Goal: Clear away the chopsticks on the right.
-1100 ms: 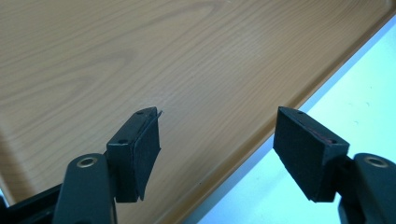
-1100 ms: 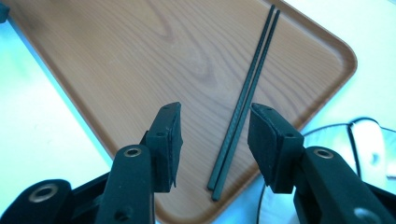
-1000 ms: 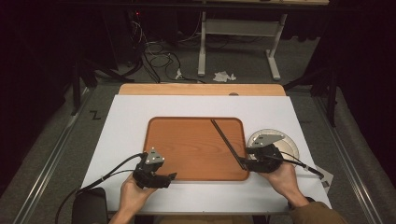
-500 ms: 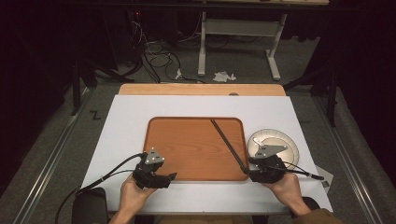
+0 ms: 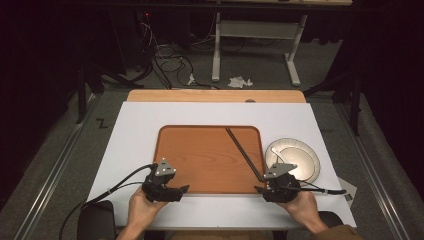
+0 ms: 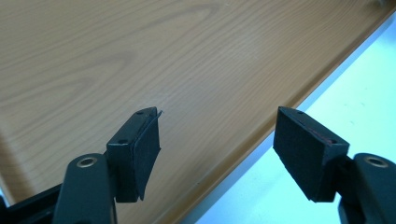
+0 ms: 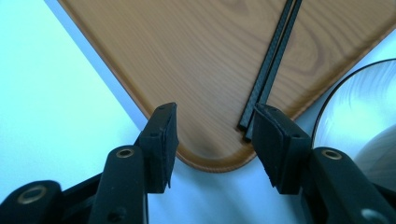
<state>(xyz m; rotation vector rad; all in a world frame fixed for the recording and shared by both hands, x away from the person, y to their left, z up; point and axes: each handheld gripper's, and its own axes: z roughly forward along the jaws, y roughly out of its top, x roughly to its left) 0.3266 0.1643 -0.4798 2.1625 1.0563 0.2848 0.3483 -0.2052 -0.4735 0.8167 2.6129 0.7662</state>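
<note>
- Black chopsticks (image 5: 244,153) lie as a pair, side by side, slanting across the right part of the wooden tray (image 5: 200,160); their near ends rest at the tray's near right corner, just ahead of my right gripper (image 5: 265,188).
- In the right gripper view those near ends (image 7: 266,88) sit just off the inner face of one pad, not between the two pads.
- My right jaws have just been opening and now stand wide, with nothing but the tray corner and white sheet between them; nothing is pinched.
- I judge the step in hand as lining up for a pick of the chopsticks, or having just let them go; I cannot settle which.
- A pick calls for shifting the jaws sideways so both sticks sit between the pads, then closing low on the ends.
- My left gripper (image 5: 172,190) waits at the tray's near left edge, jaws apart and empty over the tray rim (image 6: 261,135).
- Beside the tray, on the white tabletop (image 5: 140,130), sits a pale plate (image 5: 300,157); my right gripper's grey top covers its near rim.
- Hard to make out: whether the sticks' ends rest on the tray's rim or its floor.
</note>
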